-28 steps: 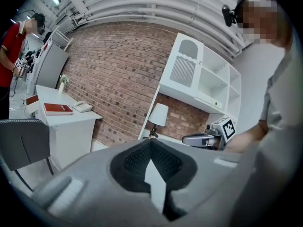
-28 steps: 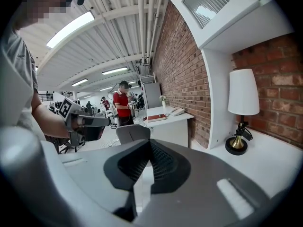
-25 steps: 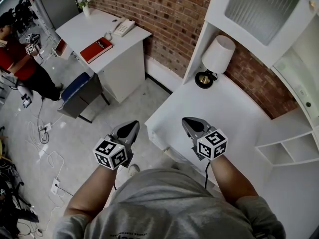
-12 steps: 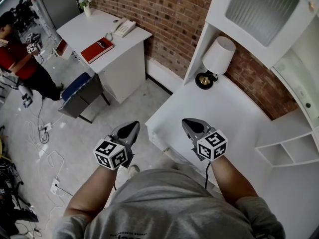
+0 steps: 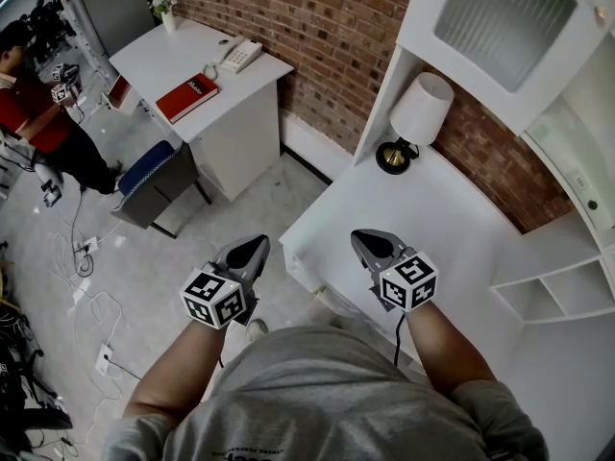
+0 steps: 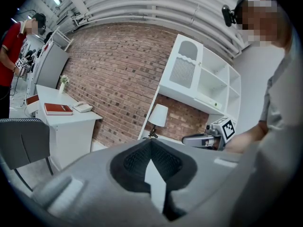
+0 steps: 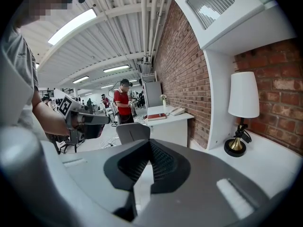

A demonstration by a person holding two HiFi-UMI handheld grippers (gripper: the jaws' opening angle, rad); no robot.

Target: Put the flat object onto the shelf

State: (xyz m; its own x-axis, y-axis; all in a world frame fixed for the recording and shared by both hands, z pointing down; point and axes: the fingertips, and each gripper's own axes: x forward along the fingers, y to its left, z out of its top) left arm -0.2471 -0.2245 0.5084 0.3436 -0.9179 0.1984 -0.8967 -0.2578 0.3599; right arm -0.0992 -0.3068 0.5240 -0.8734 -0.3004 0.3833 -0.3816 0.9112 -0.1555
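red book (image 5: 188, 95), prob. flat, on desk (image 5: 161, 54)

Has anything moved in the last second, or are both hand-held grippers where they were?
Nothing visibly changed. The left hand-held gripper and the right hand-held gripper are in the same spots, both shut and empty. The red book still lies on the far desk, and the lamp stands where it stood.

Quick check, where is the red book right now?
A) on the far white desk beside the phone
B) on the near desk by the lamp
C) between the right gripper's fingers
A: the red book lies on the far white desk, next to the phone.
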